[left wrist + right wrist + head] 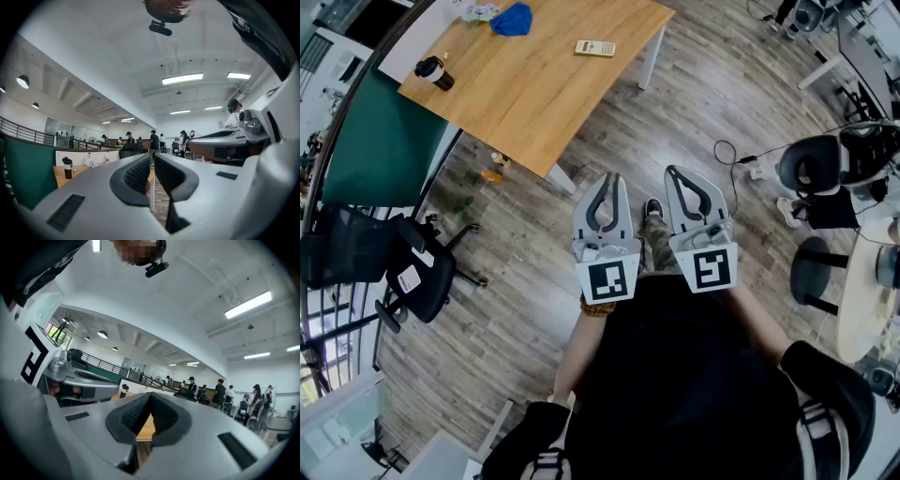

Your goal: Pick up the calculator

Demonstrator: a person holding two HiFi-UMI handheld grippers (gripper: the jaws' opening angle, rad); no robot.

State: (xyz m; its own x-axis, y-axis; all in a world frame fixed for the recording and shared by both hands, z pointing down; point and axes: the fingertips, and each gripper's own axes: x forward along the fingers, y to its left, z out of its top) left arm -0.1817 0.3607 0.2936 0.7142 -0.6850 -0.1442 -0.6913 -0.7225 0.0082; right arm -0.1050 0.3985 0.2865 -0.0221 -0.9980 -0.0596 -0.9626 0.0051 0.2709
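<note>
So the calculator (594, 48) sits flat on the table (534, 103), close to its right edge and not far from the corner, well ahead of both sets of fingers. Nobody's anywhere near it yet. The left gripper (609, 178) and right gripper (675, 172) are side by side, close in to the person's body, pointing out over the floor toward the table. Both have their jaws pressed together with nothing between them. From the head view, the calculator is nearly dead ahead of the left fingers and off to the left of the right ones, so I'd say the left is the slightly nearer pick. Its long axis runs across the way the fingers point, roughly side to side. A straight-on reach would meet a long side, I reckon, and pinch across the short width. Neither gripper view shows the calculator itself.
</note>
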